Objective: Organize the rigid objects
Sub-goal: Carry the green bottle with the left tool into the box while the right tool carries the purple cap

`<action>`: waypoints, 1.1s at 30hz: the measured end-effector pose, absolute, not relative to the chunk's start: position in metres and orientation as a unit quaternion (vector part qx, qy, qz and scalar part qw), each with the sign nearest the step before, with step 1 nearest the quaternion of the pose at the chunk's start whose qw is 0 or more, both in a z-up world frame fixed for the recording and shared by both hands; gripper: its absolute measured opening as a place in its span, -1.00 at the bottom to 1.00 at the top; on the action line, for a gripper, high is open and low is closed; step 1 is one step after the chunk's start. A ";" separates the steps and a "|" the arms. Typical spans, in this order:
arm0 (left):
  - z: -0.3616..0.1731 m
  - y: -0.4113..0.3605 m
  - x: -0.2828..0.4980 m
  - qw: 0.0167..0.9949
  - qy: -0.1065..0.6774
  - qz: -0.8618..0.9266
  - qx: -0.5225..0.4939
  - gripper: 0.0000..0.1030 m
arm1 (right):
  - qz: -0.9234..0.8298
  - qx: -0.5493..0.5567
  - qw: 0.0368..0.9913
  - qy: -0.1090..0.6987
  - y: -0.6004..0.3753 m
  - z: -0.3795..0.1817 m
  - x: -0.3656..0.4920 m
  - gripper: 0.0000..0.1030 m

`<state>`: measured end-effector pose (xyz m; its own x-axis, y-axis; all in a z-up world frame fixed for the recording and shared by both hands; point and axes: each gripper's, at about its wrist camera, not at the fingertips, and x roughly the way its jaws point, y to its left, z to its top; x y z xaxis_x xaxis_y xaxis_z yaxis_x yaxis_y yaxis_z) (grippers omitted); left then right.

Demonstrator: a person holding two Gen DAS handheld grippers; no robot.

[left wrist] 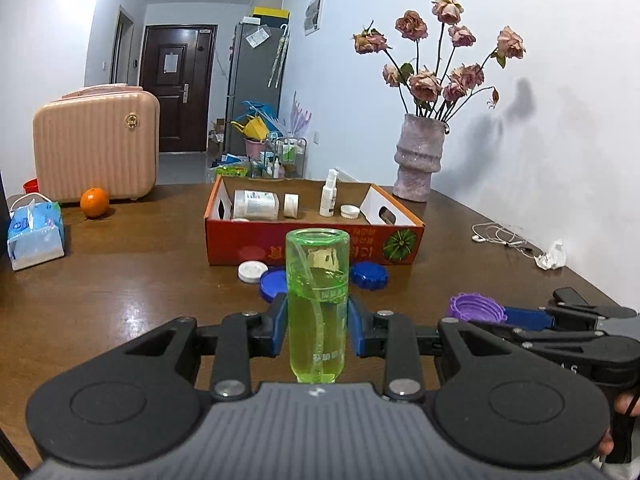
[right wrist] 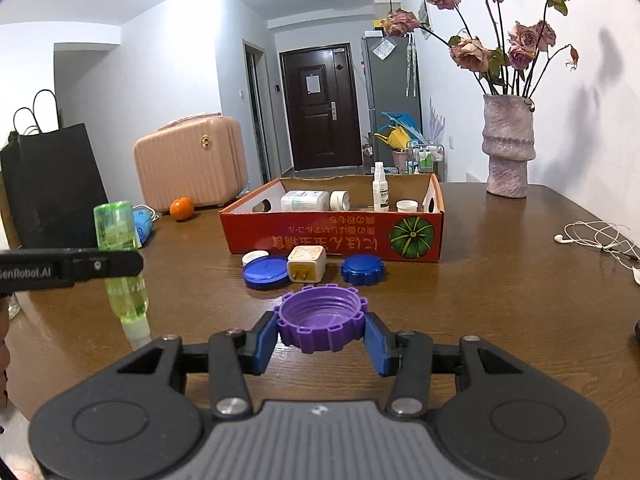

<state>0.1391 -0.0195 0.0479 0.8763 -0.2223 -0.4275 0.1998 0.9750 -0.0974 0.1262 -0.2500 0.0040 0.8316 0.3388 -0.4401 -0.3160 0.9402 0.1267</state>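
The left claw is gripping a green transparent bottle, clamping it upright between its blue pads above the brown tabletop. The right claw is gripping a purple cap, open side up, its pads pressing on the ridged rim. Ahead on the tabletop an orange cardboard box is holding white bottles and jars; just before it are lying two blue lids, a white lid and a white plug adapter.
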 end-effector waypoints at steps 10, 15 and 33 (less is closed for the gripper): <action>0.083 -0.017 0.215 0.972 0.201 -0.122 -0.005 -0.41 | 0.180 0.025 0.957 0.226 -0.252 0.017 0.175 -0.11; 0.109 -0.018 0.296 0.972 0.196 -0.128 0.011 -0.41 | 0.198 0.010 0.959 0.205 -0.249 0.048 0.232 -0.11; 0.019 -0.041 0.534 0.932 0.326 -0.143 0.064 -0.37 | 0.199 0.032 0.915 0.349 -0.214 0.019 0.516 -0.10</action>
